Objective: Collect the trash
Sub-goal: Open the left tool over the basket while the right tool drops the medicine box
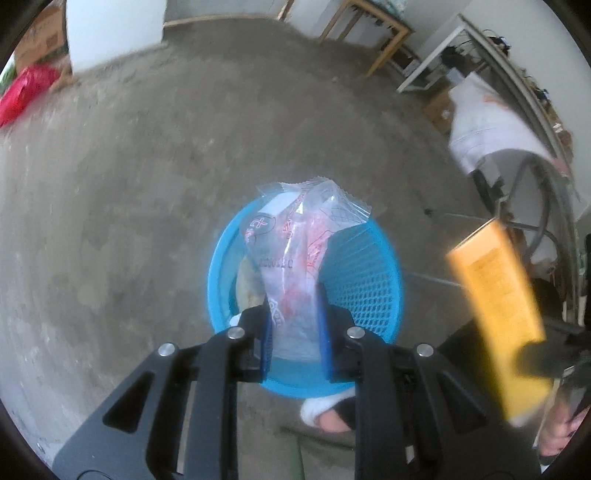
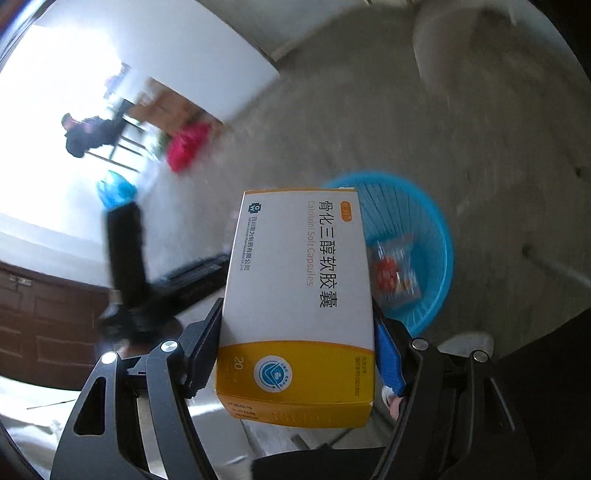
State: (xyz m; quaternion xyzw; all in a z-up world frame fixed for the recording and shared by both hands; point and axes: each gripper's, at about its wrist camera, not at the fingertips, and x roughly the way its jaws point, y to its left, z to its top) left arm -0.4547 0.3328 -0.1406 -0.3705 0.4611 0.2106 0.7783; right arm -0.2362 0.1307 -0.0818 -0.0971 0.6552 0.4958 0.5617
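My left gripper (image 1: 293,325) is shut on a clear plastic wrapper (image 1: 295,251) with red print and holds it right above the blue mesh basket (image 1: 365,280) on the concrete floor. My right gripper (image 2: 295,347) is shut on a white and yellow medicine box (image 2: 299,295), held up beside the basket (image 2: 428,229); the box also shows blurred at the right of the left wrist view (image 1: 498,317). A small wrapper with red print (image 2: 395,273) lies inside the basket.
A red bag (image 1: 26,92) lies at the far left by a cardboard box (image 1: 40,33). Wooden tables (image 1: 373,33) and a white rack (image 1: 436,59) stand at the back right. A dark wooden cabinet (image 2: 44,317) is at the left. My white shoe (image 1: 325,406) is beside the basket.
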